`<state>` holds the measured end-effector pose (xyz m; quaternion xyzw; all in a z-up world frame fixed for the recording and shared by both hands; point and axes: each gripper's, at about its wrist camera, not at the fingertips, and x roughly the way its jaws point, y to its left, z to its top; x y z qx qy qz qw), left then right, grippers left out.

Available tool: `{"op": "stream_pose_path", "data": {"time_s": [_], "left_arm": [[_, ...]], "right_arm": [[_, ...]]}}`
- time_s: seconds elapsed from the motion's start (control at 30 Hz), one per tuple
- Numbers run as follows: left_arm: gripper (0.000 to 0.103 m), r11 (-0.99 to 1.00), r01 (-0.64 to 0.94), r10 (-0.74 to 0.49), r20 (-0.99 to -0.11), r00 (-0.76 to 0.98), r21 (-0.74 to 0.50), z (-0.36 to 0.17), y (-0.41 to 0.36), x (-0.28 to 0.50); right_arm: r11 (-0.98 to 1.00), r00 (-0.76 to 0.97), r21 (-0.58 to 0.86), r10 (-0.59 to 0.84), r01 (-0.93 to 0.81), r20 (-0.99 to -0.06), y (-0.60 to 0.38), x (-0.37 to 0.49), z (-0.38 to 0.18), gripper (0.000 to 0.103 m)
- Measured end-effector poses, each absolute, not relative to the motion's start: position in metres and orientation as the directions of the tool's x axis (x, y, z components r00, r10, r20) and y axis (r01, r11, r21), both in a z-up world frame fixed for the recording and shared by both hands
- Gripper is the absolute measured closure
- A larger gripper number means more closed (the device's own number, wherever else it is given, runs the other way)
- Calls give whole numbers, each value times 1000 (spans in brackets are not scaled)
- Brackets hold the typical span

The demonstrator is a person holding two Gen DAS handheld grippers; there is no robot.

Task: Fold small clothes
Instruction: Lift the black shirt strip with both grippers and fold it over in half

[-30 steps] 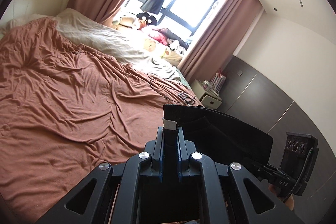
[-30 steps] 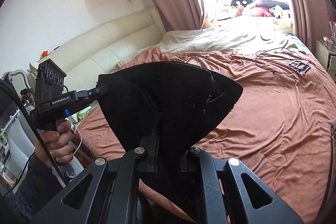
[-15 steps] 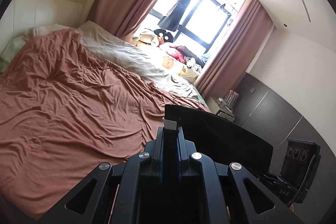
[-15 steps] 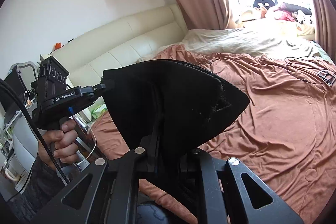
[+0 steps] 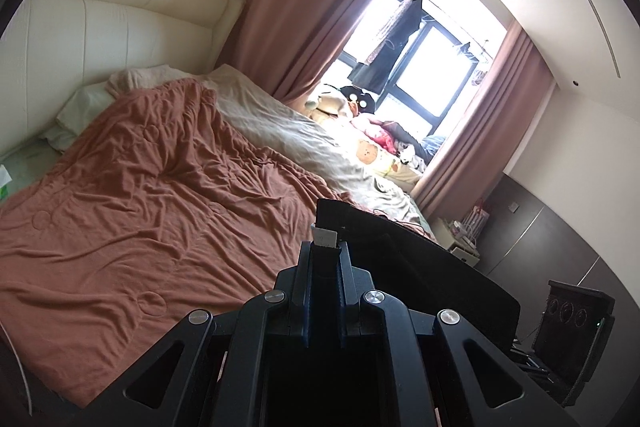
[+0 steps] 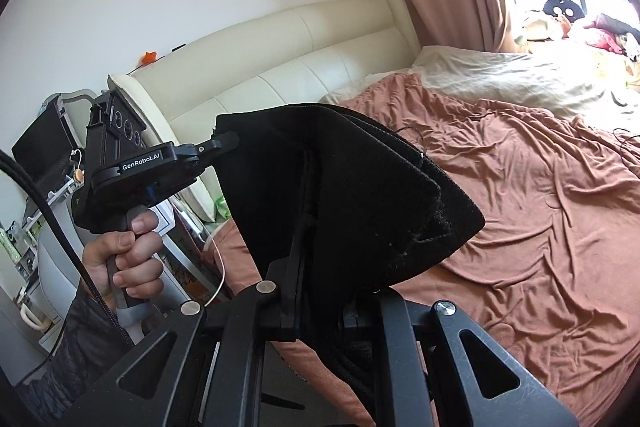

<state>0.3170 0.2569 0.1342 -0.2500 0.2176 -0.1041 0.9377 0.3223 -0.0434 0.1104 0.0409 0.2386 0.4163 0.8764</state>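
Garment (image 6: pixel 344 195), black, hangs above the bed (image 6: pixel 540 211), both claws clamped on it: left claw (image 6: pixel 224 143), right claw (image 6: pixel 316 267). Only the left view shows its white tag (image 5: pixel 325 237).

The black garment (image 6: pixel 344 195) hid the right gripper (image 6: pixel 320 227) fingertips, so I couldn't tell how they stood. Its lower part ran behind the gripper body. The far windowsill clutter (image 5: pixel 384 135) was too washed-out to identify.

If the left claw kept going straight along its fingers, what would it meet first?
Apart from the black garment the left claw already pinches, probably the brown bedspread or the beige blanket beside it. The line is unobstructed until then, though fisheye depth is unclear.
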Motion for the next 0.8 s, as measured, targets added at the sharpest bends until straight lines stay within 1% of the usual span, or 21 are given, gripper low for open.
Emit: {"op": "stream_pose_path", "data": {"time_s": [0.1,0.2,0.33,0.57,0.8], "left_arm": [[94,858,56,-281,-377,883,-510,132,280,318],[94,892,30,-236,-410,881,-450,133,298,317],[94,913,-2,-191,-433,881,-408,135,330,313],[94,936,-56,-112,-446,888,-347,138,386,300],[94,948,-119,-38,-478,878,-294,138,434,287]], "right_arm": [[623,511,272,769,-733,-385,-24,333,108,95],[599,486,259,783,-757,-389,0,342,107,95],[569,452,262,801,-780,-393,29,354,104,95],[533,407,280,821,-799,-400,76,371,85,95],[491,357,285,837,-823,-414,141,377,69,95]]}}
